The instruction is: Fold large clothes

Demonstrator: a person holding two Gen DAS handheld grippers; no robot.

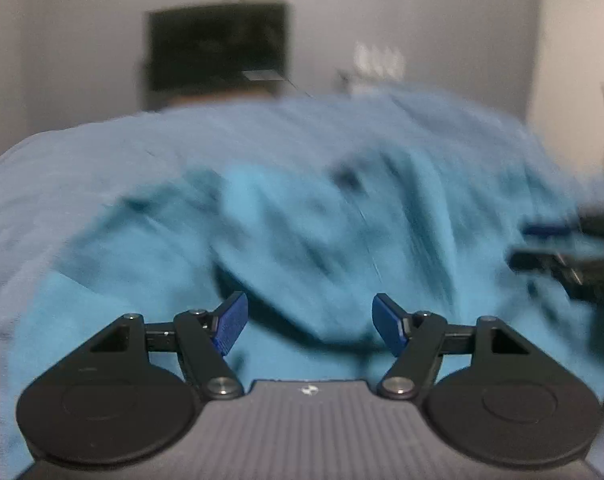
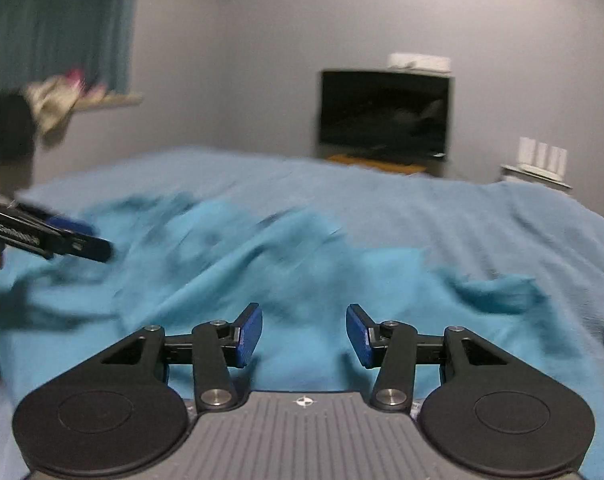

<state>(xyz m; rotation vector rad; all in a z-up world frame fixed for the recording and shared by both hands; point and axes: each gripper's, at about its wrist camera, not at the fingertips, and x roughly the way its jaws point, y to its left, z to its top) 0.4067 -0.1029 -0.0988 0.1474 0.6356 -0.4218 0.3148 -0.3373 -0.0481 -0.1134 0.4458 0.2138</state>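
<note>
A bright turquoise garment [image 1: 286, 240] lies rumpled on a bed, blurred by motion. My left gripper [image 1: 310, 322] hangs over its near part, blue pads wide apart with nothing between them. The same garment [image 2: 262, 272] fills the middle of the right wrist view. Above it my right gripper [image 2: 304, 334] stands open, its pads clear of the cloth. The right gripper [image 1: 558, 244] also shows at the right edge of the left wrist view, and the left gripper [image 2: 78, 240] at the left edge of the right wrist view.
The bed carries a paler blue blanket [image 2: 482, 216] that spreads beyond the garment. A dark screen [image 2: 384, 114] stands against the grey wall behind the bed. A teal curtain [image 2: 62, 28] and a sill with small items [image 2: 62, 96] are at the left.
</note>
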